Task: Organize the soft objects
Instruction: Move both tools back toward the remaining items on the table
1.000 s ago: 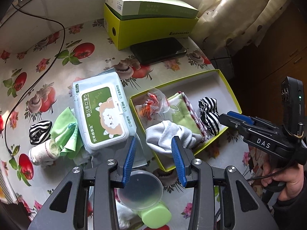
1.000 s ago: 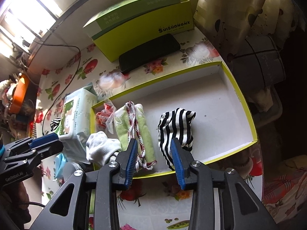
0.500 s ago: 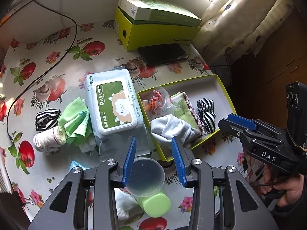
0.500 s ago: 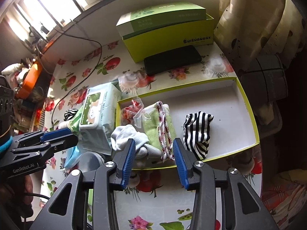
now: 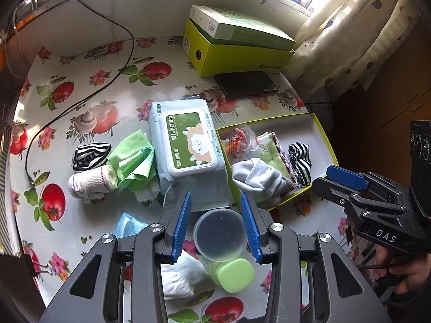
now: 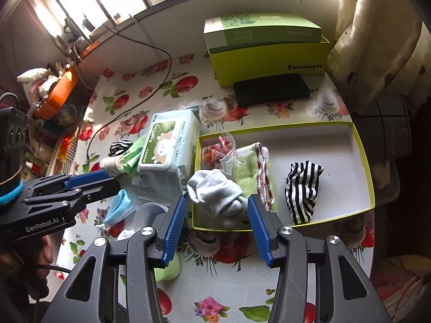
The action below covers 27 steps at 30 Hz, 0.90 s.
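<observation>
Moved: both grippers have drawn back and up from the tray, so more worktop shows; the right jaws have just been opening, with nothing between them.
Left view, gripper: left gripper (image 5: 216, 222) at 6 o'clock, jaws open, a clear cup (image 5: 220, 238) on the worktop (image 5: 89, 102) seen between them, not pressed.
Left view, loose items: wipes pack (image 5: 188, 145) at centre; green cloth (image 5: 133, 158), striped sock (image 5: 90, 154) and rolled white sock (image 5: 91, 183) at 9 o'clock; a white cloth (image 5: 180, 274) and green bottle (image 5: 233, 274) at 6 o'clock.
Left view, tray: tray (image 5: 320, 132) at 3 o'clock holds a white sock (image 5: 257, 175) draped over its near edge, a towel (image 5: 272, 150) and another striped sock (image 5: 300, 158).
Right view, gripper: right gripper (image 6: 216, 227) at 6 o'clock, jaws open and empty, above the tray's (image 6: 361, 156) near edge.
Right view, tray: white sock (image 6: 215, 191) at centre, towel (image 6: 250, 172) beside it, striped sock (image 6: 303, 191) at 3 o'clock.
Right view, other: left gripper (image 6: 89, 185) at 9 o'clock, wipes pack (image 6: 167, 150) beside the tray.
</observation>
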Each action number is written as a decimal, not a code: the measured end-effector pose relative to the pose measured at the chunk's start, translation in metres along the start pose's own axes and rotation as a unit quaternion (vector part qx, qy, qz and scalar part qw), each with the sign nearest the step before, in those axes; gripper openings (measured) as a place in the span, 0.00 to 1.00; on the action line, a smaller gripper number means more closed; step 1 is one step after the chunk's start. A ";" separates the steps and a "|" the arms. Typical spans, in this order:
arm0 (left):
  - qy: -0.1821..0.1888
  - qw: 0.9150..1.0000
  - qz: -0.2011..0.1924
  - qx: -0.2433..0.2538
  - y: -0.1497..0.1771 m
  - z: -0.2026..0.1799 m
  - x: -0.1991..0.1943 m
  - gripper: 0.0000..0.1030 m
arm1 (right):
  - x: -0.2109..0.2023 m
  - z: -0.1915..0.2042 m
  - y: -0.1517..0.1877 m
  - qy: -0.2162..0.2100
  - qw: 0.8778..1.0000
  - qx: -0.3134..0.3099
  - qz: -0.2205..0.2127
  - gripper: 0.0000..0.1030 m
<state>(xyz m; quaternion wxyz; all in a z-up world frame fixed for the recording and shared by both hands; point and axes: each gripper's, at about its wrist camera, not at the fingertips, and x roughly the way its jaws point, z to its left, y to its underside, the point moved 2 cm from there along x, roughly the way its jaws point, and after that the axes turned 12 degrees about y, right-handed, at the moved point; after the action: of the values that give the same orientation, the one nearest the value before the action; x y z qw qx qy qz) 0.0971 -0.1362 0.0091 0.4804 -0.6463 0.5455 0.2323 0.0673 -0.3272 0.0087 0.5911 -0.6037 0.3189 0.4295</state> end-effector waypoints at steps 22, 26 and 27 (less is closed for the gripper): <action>-0.039 0.998 -0.040 -0.020 0.032 0.023 -0.043 0.38 | -0.018 0.060 0.021 -0.034 0.997 -0.069 -0.004 0.46; -0.040 0.998 -0.042 -0.024 0.038 0.026 -0.048 0.38 | -0.022 0.069 0.027 -0.039 0.996 -0.079 -0.002 0.47; -0.041 0.998 -0.042 -0.025 0.040 0.027 -0.048 0.38 | -0.023 0.072 0.028 -0.039 0.996 -0.082 -0.002 0.47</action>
<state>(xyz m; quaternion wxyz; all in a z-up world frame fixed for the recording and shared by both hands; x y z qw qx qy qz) 0.0518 -0.0875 0.0228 0.4954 -0.6706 0.4913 0.2521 0.0224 -0.2618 0.0219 0.5525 -0.6331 0.2583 0.4766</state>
